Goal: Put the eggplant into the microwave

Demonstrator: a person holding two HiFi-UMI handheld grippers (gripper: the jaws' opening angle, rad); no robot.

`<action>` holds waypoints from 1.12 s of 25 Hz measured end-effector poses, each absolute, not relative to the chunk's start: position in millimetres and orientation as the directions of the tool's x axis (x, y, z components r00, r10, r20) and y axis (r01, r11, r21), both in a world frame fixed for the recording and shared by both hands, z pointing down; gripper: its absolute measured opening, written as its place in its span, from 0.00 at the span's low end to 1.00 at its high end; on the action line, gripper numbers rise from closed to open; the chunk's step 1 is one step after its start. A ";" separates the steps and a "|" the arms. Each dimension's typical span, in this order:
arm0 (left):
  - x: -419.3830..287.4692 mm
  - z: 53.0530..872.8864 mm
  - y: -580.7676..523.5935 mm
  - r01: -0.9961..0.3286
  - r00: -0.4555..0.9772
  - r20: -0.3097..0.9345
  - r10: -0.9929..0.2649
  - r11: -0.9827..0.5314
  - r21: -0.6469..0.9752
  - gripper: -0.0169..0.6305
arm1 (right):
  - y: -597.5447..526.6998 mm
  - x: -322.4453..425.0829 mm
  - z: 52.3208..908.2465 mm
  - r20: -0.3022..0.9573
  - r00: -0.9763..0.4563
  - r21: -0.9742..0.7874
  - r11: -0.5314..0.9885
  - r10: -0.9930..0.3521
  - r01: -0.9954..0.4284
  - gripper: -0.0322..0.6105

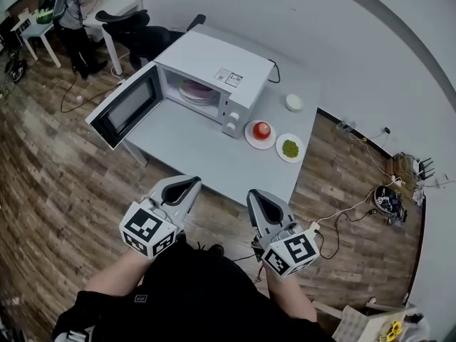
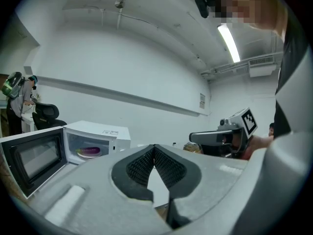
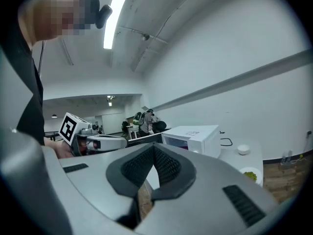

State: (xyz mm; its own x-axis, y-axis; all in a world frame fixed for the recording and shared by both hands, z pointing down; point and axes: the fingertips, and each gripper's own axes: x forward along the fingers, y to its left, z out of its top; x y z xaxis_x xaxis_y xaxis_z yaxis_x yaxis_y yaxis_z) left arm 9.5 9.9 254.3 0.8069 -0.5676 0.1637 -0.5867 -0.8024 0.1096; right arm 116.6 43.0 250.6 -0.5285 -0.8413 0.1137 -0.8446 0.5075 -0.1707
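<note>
A: The grey table (image 1: 206, 148) is seen from above, with the white microwave (image 1: 214, 70) set at its far end. The microwave door (image 1: 125, 109) is swung fully open, so the cavity is left reachable from the front.

B: Both tools are held back by the body, well apart from the table. The left gripper (image 1: 189, 184) is closed with nothing between its pads. The right gripper (image 1: 256, 197) is pinched together too, and empty.

A: So nothing is being carried. Two side dishes are left beside the microwave, one with a red fruit (image 1: 261, 129) and one with green bits (image 1: 290, 148).

B: The eggplant (image 2: 91, 150) is lying on the plate (image 2: 79, 152) inside the cavity. The placing is judged done, and that would explain the pulled-back, empty grippers.
</note>
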 end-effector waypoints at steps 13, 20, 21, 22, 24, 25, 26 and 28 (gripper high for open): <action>-14.1 229.7 12.6 -0.585 0.803 0.143 -0.579 -0.811 -0.001 0.04 | 51.4 93.7 237.6 0.058 -0.521 -0.216 0.498 -0.852 -0.840 0.07; -17.2 232.0 12.7 -0.592 0.798 0.149 -0.584 -0.806 0.007 0.04 | 47.1 92.1 241.4 0.066 -0.526 -0.223 0.502 -0.848 -0.836 0.07; -17.3 232.5 12.5 -0.593 0.797 0.149 -0.585 -0.805 0.010 0.04 | 46.7 92.5 242.1 0.067 -0.526 -0.224 0.501 -0.848 -0.836 0.07; -17.4 232.7 12.3 -0.594 0.797 0.149 -0.586 -0.805 0.012 0.04 | 46.4 92.8 242.6 0.068 -0.526 -0.225 0.501 -0.848 -0.836 0.07; -17.6 232.7 11.8 -0.594 0.796 0.150 -0.586 -0.804 0.014 0.04 | 45.9 93.0 243.3 0.071 -0.526 -0.225 0.500 -0.847 -0.836 0.07; -17.7 232.6 11.4 -0.594 0.796 0.150 -0.586 -0.804 0.014 0.04 | 45.5 93.0 243.6 0.072 -0.526 -0.225 0.500 -0.847 -0.836 0.07; -17.6 232.4 11.0 -0.594 0.796 0.150 -0.586 -0.804 0.014 0.04 | 45.1 93.1 243.9 0.073 -0.526 -0.226 0.500 -0.847 -0.836 0.07; -17.3 231.8 10.3 -0.594 0.797 0.149 -0.586 -0.804 0.013 0.04 | 44.4 93.5 244.3 0.074 -0.526 -0.229 0.499 -0.847 -0.836 0.07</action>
